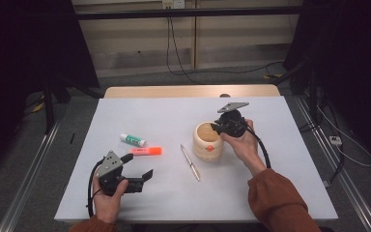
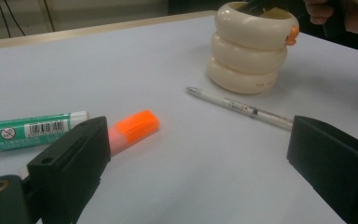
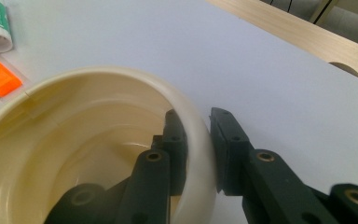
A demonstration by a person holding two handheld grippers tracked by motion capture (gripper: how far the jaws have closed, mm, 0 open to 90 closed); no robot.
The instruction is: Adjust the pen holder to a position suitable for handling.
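Clamping the rim of the cream holder (image 3: 98,140): right gripper (image 3: 198,149), one jaw inside the wall, one outside, at mid-table. Left gripper (image 1: 137,178): jaws spread wide, nothing between them, near the front left edge. Beside the holder: white pen (image 1: 190,162). Left of it: orange highlighter (image 1: 145,151), then green-labelled glue stick (image 1: 132,140). Surface: white table (image 1: 174,111).

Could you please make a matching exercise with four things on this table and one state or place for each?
1. cream holder
2. pen
3. orange highlighter
4. left gripper

a. open, holding nothing
b. rim pinched by the right gripper
c. lies next to the green-labelled glue stick
d. lies in front of the holder

Pairs: 1-b, 2-d, 3-c, 4-a
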